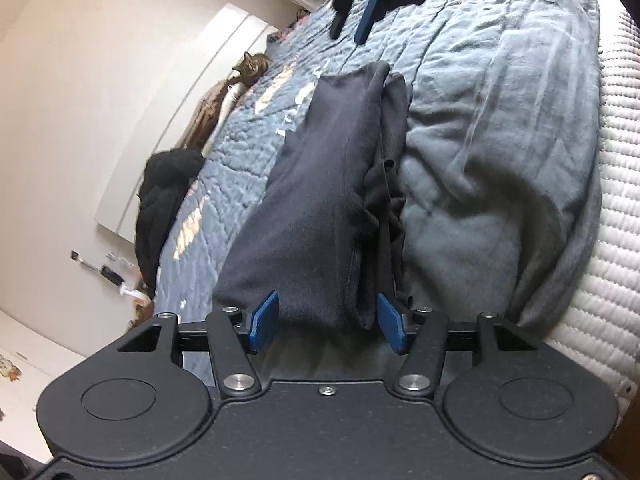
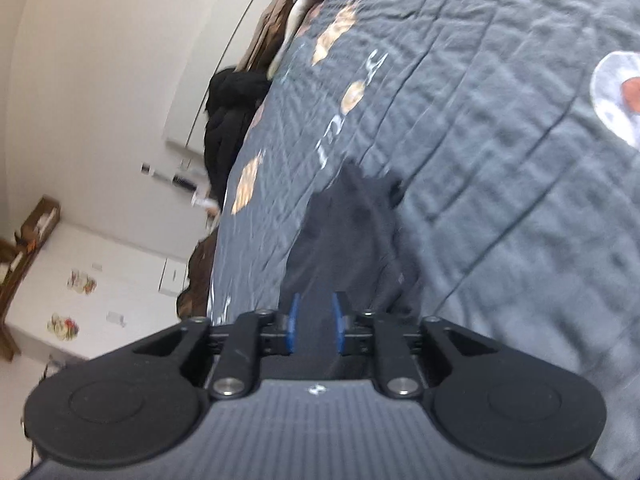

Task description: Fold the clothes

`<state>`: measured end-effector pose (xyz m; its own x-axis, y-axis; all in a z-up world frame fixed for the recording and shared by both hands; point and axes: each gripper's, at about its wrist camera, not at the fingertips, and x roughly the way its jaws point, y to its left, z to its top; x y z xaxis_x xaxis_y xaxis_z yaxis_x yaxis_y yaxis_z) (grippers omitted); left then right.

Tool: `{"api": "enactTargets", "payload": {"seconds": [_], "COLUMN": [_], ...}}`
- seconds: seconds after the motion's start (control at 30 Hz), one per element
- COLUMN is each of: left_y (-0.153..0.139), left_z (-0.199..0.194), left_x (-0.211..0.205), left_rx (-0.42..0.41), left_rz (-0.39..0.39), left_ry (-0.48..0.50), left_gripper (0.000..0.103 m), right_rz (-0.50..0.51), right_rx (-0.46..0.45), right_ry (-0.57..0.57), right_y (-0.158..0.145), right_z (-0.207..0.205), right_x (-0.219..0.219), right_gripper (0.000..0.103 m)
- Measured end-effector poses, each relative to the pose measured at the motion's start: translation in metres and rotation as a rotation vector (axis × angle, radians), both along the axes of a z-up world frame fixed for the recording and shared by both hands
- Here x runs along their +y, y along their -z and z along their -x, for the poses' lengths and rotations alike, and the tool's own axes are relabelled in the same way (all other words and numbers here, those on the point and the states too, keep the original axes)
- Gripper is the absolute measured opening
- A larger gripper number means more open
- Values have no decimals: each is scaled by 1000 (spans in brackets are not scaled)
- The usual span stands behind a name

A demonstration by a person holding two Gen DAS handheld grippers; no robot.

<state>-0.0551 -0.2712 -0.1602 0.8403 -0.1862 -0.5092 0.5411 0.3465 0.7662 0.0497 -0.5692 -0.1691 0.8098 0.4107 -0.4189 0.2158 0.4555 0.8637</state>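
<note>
the bed (image 1: 500, 80) fills both views, covered by a blue-grey quilted bedspread (image 2: 500, 140) printed with pale and tan figures; a plain grey blanket (image 1: 480, 200) lies rumpled over its near side, and a white quilted mattress edge (image 1: 616, 200) shows beyond that. a white wardrobe (image 1: 168, 128) stands against the wall behind the bed. a heap of black clothing (image 1: 168, 208) sits at the far edge of the bed, with brown fabric above it. a tabby cat (image 1: 252, 68) lies by the pillow end.

the dark navy garment (image 1: 320, 200) lies folded lengthwise on the bedspread, a long narrow bundle with a second dark layer bunched along its right side. its near end sits between the pads of the left gripper (image 1: 327, 322), whose jaws stand about half open and clear of the cloth on both sides; nothing is gripped. the right gripper (image 2: 315, 322) has its jaws parted only a little, dark cloth visible in the gap; whether the pads press on it cannot be told from the blurred wrist view. the same gripper appears at the top of the left wrist view, above the garment's far end.
</note>
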Motion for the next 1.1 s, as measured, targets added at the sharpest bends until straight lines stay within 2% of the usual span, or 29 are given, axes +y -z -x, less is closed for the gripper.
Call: {"api": "enactTargets", "payload": {"seconds": [0.1,0.2,0.37,0.43,0.47,0.5,0.57,0.73,0.87,1.03,1.1], "left_y": [10,21,18,10,6,3,-1,9,15,3,0], "left_z": [4,7,2,0,1,1,5,-11,-23,-42,-43], "left_x": [-11,-18,-16,-16,-17,-18,-22,-25,-22,-11,-9], "left_rx": [-16,-19,-27,-30,-23,-14,1,134,112,186,134], "left_rz": [-30,-65,-41,1,21,40,70,100,89,227,231], "left_ry": [26,42,17,-7,-17,-25,-14,-52,-83,-161,-172], "left_gripper": [55,59,59,51,28,19,19,21,21,20,16], "right_rz": [-3,11,30,36,36,31,19,16,21,12,17], "right_rx": [56,88,86,70,68,74,87,86,90,104,103], "right_ry": [-60,-96,-136,-146,-143,-139,-138,-159,-168,-163,-160], "right_y": [8,14,12,8,8,9,12,12,12,15,14], "right_z": [-6,-9,-5,-5,-5,-5,-6,-7,-8,-8,-7], "right_x": [16,28,36,37,37,37,36,40,43,42,42], "right_gripper": [34,35,36,36,36,37,37,37,38,38,38]}}
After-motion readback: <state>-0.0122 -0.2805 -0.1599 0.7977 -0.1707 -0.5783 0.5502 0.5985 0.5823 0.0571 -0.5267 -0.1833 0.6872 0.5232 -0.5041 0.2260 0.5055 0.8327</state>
